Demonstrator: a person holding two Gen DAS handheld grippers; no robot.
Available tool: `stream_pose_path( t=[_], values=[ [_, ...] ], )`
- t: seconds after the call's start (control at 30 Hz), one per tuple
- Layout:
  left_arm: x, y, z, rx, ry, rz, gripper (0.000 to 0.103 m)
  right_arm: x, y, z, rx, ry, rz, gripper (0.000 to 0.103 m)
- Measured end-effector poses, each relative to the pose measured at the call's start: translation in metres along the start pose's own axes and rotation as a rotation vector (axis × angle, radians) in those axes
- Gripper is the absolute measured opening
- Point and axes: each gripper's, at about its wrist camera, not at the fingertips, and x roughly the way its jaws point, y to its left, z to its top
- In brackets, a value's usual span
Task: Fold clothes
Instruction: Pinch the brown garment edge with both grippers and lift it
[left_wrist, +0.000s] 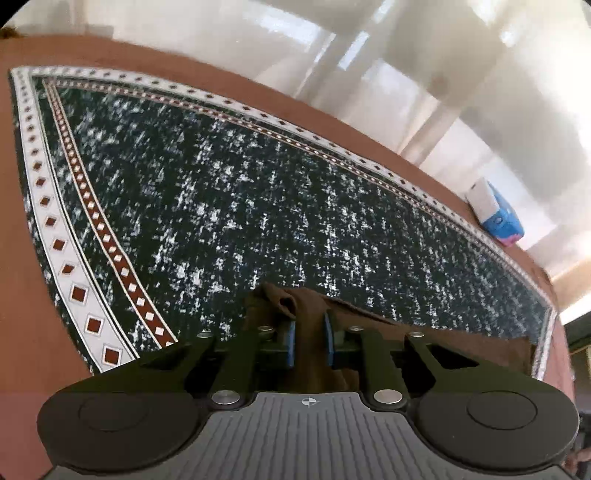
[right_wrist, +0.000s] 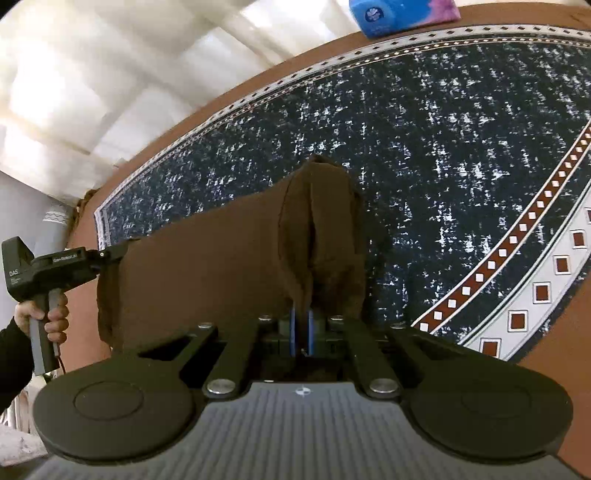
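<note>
A dark speckled rug (left_wrist: 280, 206) with a white diamond border covers a brown surface (right_wrist: 546, 387), pale wall panels behind it and a blue tissue pack (left_wrist: 498, 218) at the far edge. From here I read both tools as clenched on the same brown garment (right_wrist: 221, 258): my left gripper (left_wrist: 309, 338) has a bunched fold squeezed between its blue pads (left_wrist: 328, 332), and my right gripper (right_wrist: 302, 332) pinches another bunch, cloth rising in a peak above its fingers. In the right view the fabric spans between the two tools, slightly off the rug, with the person's hand (right_wrist: 48, 314) on the left tool's handle. I judge this the start of a fold. To do it well, I would keep both grips firm, draw the edge taut and level between them, then lay it down evenly so no wrinkle gets trapped underneath.
</note>
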Motion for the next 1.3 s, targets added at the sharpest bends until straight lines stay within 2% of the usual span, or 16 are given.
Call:
stream_pose_path(
  t=[0.07, 0.1, 0.13, 0.17, 0.23, 0.3, 0.4, 0.53, 0.7, 0.93, 1.0, 1.03, 1.07, 1.1, 1.13, 1.3],
  values=[
    [-0.005, 0.003, 0.000, -0.009, 0.009, -0.001, 0.022, 0.001, 0.001, -0.002, -0.016, -0.011, 0.001, 0.009],
    [-0.009, 0.001, 0.001, 0.007, 0.008, 0.020, 0.026, 0.000, 0.000, -0.003, -0.015, -0.016, 0.002, 0.016],
    [-0.017, -0.002, 0.000, 0.041, -0.001, 0.054, 0.040, -0.002, 0.001, -0.003, -0.007, -0.021, -0.002, 0.018],
    [-0.027, -0.006, -0.003, 0.083, -0.011, 0.078, 0.056, -0.007, 0.003, -0.004, -0.003, -0.032, -0.022, 0.027],
    [-0.048, -0.010, -0.010, 0.155, -0.019, 0.097, 0.054, -0.018, 0.011, -0.010, -0.006, -0.059, -0.046, 0.031],
    [-0.071, -0.013, -0.023, 0.210, -0.016, 0.075, 0.055, -0.031, 0.020, -0.018, -0.008, -0.084, -0.056, 0.039],
    [-0.092, -0.019, -0.056, 0.261, 0.044, 0.010, 0.056, -0.047, 0.036, -0.046, -0.026, -0.072, 0.015, 0.043],
    [-0.104, -0.025, -0.116, 0.267, 0.179, -0.088, 0.056, -0.043, 0.055, -0.092, -0.018, 0.012, 0.116, 0.043],
    [-0.110, -0.035, -0.175, 0.290, 0.285, -0.144, 0.056, -0.029, 0.062, -0.138, 0.025, 0.092, 0.141, 0.042],
    [-0.103, -0.034, -0.192, 0.243, 0.321, -0.171, 0.057, -0.026, 0.061, -0.165, 0.082, 0.110, 0.126, 0.042],
    [-0.098, -0.034, -0.196, 0.224, 0.334, -0.186, 0.055, -0.024, 0.058, -0.165, 0.105, 0.100, 0.131, 0.042],
    [-0.095, -0.034, -0.200, 0.221, 0.343, -0.194, 0.046, -0.024, 0.057, -0.165, 0.116, 0.095, 0.134, 0.042],
    [-0.092, -0.035, -0.203, 0.221, 0.350, -0.199, 0.018, -0.022, 0.057, -0.164, 0.122, 0.098, 0.144, 0.040],
    [-0.091, -0.036, -0.206, 0.221, 0.357, -0.202, 0.000, -0.021, 0.059, -0.164, 0.119, 0.109, 0.155, 0.019],
    [-0.091, -0.036, -0.208, 0.221, 0.357, -0.204, 0.000, -0.020, 0.060, -0.164, 0.116, 0.120, 0.166, 0.004],
    [-0.115, -0.032, -0.209, 0.264, 0.325, -0.200, 0.000, -0.048, 0.070, -0.161, 0.069, 0.081, 0.189, 0.005]
  ],
)
